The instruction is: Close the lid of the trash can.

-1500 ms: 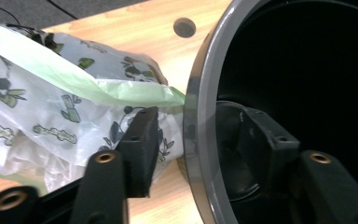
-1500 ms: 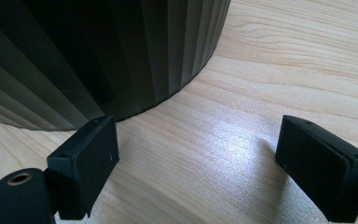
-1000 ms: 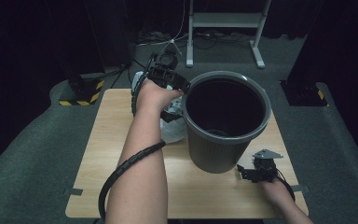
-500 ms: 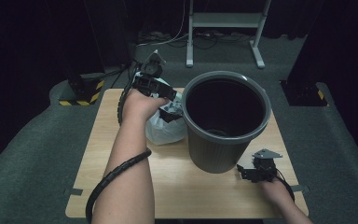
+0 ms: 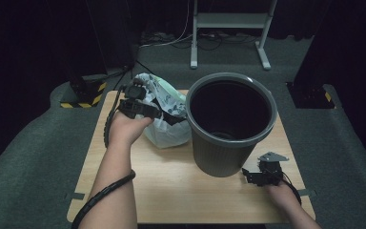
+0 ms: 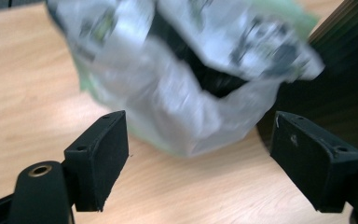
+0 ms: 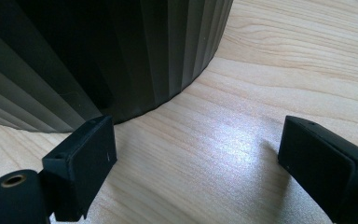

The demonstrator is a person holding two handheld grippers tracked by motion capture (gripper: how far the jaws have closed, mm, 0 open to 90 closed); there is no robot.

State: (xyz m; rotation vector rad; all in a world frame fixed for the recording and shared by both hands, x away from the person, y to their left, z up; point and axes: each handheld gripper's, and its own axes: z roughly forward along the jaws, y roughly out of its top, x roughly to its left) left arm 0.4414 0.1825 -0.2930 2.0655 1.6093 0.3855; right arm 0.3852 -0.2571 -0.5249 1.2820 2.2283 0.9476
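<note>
In the high view your left gripper (image 5: 164,110) is in the upper left part of the frame, just at the crumpled plastic bag (image 5: 167,131). The bag lies on the wooden table (image 5: 171,191) and touches the left side of the dark grey bin (image 5: 231,126), which stands upright in the middle of the frame.

In the left gripper view the jaws have just been opening and now stand wide apart. The bag (image 6: 186,88) fills the upper centre of that frame, blurred, ahead of the two black pads (image 6: 103,154). Its lower edge hangs between them, but neither pad presses on it, so the bag is released, not grasped. The dark wall of the bin (image 6: 349,60) is at the right edge.

Your right gripper (image 5: 262,174) rests low on the table in the lower right of the high view, just beside the foot of the bin. In the right gripper view its jaws are spread wide with bare wood between them, and the ribbed wall of the bin (image 7: 98,56) takes the upper left.
</note>
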